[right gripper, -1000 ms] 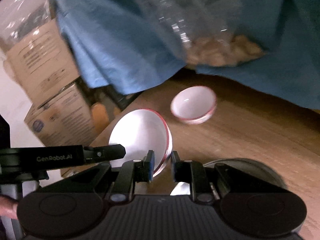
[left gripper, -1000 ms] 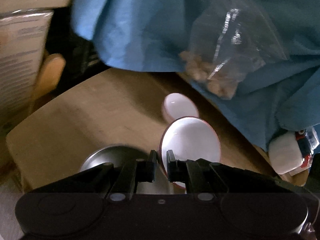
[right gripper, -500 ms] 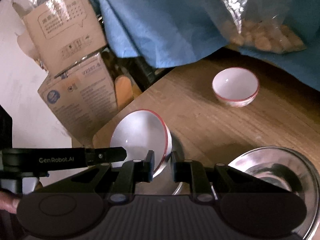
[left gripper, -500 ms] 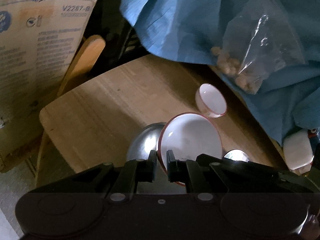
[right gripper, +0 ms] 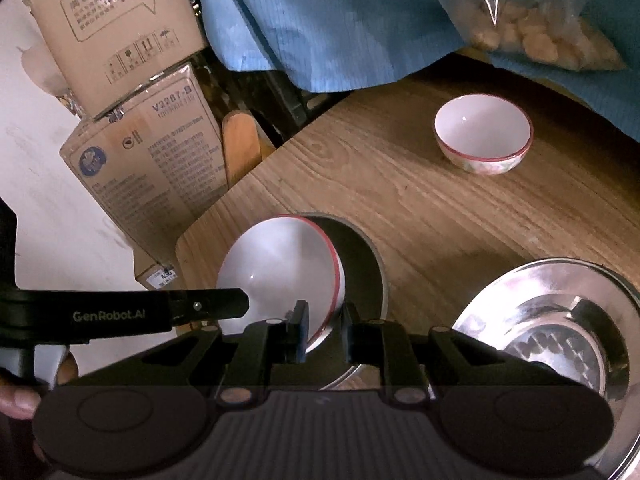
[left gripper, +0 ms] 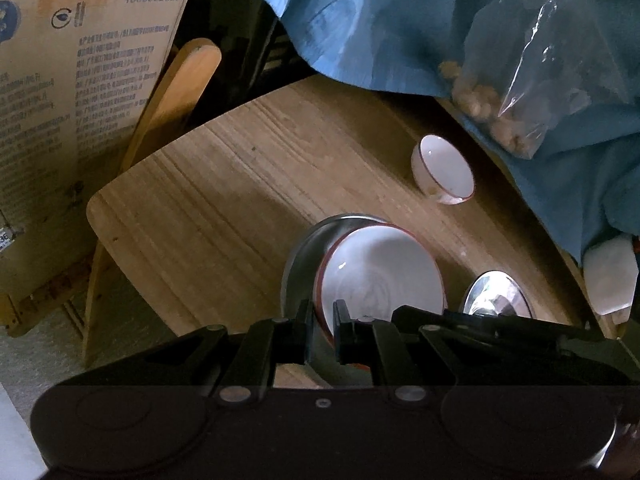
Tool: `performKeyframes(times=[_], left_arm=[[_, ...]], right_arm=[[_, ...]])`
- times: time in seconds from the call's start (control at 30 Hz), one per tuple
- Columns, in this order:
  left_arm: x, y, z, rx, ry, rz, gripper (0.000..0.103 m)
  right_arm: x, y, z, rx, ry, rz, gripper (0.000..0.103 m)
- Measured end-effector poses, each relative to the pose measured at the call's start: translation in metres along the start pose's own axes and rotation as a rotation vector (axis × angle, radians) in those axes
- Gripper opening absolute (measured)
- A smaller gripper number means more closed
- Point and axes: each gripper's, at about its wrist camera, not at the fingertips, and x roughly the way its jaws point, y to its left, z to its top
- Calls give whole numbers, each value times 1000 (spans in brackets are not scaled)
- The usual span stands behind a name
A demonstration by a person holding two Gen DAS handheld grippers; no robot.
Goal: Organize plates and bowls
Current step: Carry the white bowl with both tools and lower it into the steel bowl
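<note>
the white ceramic bowl with a red rim (left gripper: 380, 276) sits tilted inside a larger stainless steel bowl (left gripper: 304, 256) on the light wooden surface (left gripper: 224, 200). its near rim lies between the fingers of both tools. the left hand-held gripper (left gripper: 322, 330) is closed to a narrow gap on the bowl's near rim, one finger outside the wall and one inside. in the right wrist view the same white bowl (right gripper: 280, 268) leans to the left against the steel bowl (right gripper: 368, 264), and the right hand-held gripper (right gripper: 324, 328) straddles its rim with a wider gap; whether its pads press the rim cannot be told. the bowl interior is plain glossy white, with small highlights and a thin red line along the edge.

farther back on the surface a smaller white bowl with a red rim (right gripper: 484, 136) stands upright, well apart. a shiny steel plate (right gripper: 552, 320) lies near, to the right. behind the surface hang a blue cloth (right gripper: 328, 24) and a clear plastic bag of pale lumps (right gripper: 536, 40). printed cardboard boxes (right gripper: 152, 160) stand to the left.
</note>
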Motion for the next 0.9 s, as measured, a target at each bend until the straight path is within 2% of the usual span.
performKeyframes(times=[0.57, 0.9], left_arm=[[7, 2, 4, 17, 26, -1, 11], [2, 0, 9, 33, 4, 14, 19]], right_arm=[[6, 2, 0, 3, 11, -25, 22], [4, 0, 3, 2, -4, -26, 28]])
